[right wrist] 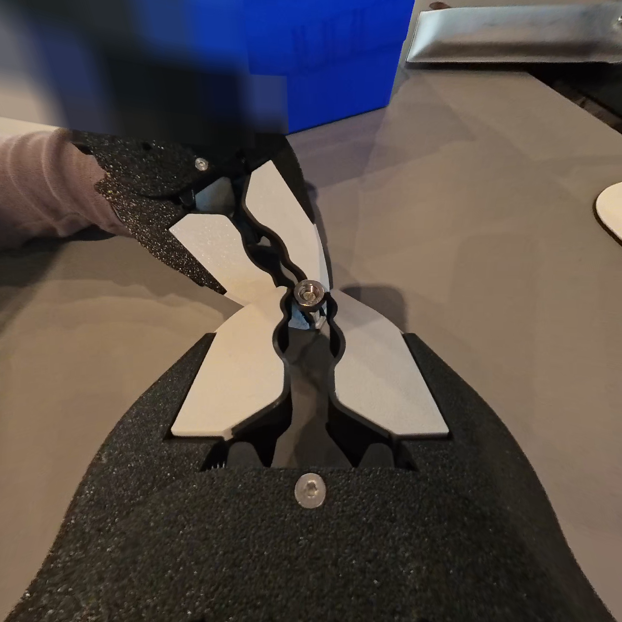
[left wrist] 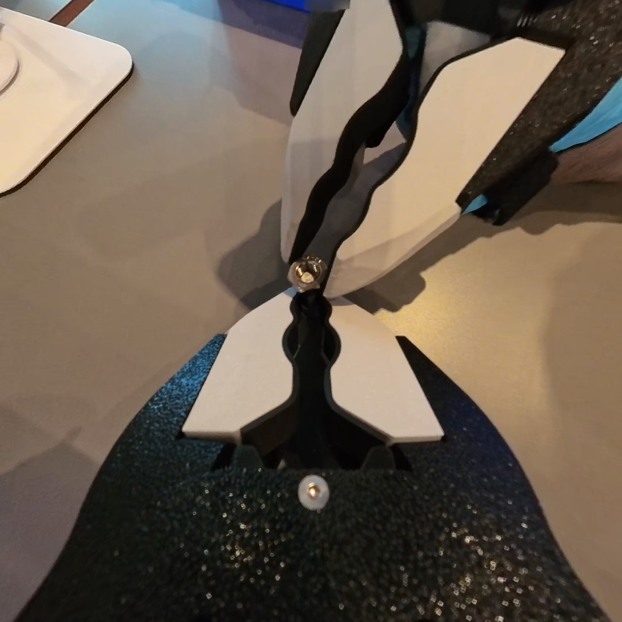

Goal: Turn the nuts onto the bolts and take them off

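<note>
The two grippers meet tip to tip just above the grey table (left wrist: 134,269), on one small steel bolt with a nut. In the left wrist view the hex nut (left wrist: 305,273) faces me with the bolt's end in its hole. The right gripper (left wrist: 310,274) comes from the upper right, its fingertips on either side of the nut. My left gripper (left wrist: 309,299) is shut just beneath it. In the right wrist view the bolt's socket head (right wrist: 309,295) faces me between my right gripper's (right wrist: 308,301) tips. The left gripper (right wrist: 307,286) reaches it from the upper left.
A white rounded board (left wrist: 50,101) lies at the far left of the left wrist view. The right wrist view shows a blue bin (right wrist: 336,67) behind, a metal plate (right wrist: 505,33) at the top right, another white board (right wrist: 611,212) at the right edge, and a sleeved arm (right wrist: 40,188) at the left. My left and right fingertips are right by each other. The metal plate (right wrist: 505,33) is about 35 cm from both grippers' fingertips.
</note>
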The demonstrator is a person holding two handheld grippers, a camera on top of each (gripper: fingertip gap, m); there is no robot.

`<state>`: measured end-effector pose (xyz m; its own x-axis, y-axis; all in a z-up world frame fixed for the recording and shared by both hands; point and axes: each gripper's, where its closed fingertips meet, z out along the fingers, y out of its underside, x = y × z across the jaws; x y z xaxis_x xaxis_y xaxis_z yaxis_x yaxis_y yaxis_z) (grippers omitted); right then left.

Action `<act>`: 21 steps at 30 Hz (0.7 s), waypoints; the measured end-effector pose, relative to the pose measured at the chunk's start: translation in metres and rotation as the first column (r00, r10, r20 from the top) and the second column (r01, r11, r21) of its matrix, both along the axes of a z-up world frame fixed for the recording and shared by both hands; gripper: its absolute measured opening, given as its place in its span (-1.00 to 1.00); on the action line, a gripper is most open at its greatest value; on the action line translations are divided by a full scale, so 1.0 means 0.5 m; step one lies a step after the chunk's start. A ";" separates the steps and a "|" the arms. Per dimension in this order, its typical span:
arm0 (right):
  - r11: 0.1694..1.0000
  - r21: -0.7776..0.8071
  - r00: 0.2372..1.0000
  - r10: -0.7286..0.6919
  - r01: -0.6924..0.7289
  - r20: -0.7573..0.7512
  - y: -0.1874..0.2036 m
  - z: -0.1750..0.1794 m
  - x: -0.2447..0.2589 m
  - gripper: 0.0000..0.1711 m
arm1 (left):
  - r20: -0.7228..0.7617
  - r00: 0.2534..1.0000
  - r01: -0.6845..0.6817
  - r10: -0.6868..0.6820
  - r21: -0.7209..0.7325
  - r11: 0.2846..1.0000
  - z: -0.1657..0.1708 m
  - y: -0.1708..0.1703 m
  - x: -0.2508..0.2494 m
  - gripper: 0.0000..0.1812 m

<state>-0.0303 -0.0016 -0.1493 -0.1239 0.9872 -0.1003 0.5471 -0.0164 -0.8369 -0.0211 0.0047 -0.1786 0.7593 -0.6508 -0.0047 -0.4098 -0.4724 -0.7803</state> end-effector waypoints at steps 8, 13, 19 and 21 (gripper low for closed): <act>1.000 0.024 0.995 -0.003 0.006 -0.095 -0.012 0.002 0.023 -0.62 | 0.008 1.000 -0.002 0.001 0.008 1.000 0.002 0.000 0.000 -0.89; 0.998 0.061 0.974 0.011 0.003 -0.225 -0.016 0.028 0.032 -0.65 | 0.015 1.000 -0.005 0.005 0.016 1.000 0.003 0.000 -0.001 -0.89; 0.998 0.061 0.974 0.045 -0.032 -0.222 -0.018 0.027 0.029 -0.64 | 0.015 1.000 -0.010 0.010 0.016 1.000 0.003 0.000 -0.002 -0.89; 0.999 0.039 0.974 0.023 -0.014 -0.227 -0.010 0.029 0.028 -0.63 | 0.016 1.000 -0.013 0.013 0.016 1.000 0.003 0.000 -0.002 -0.89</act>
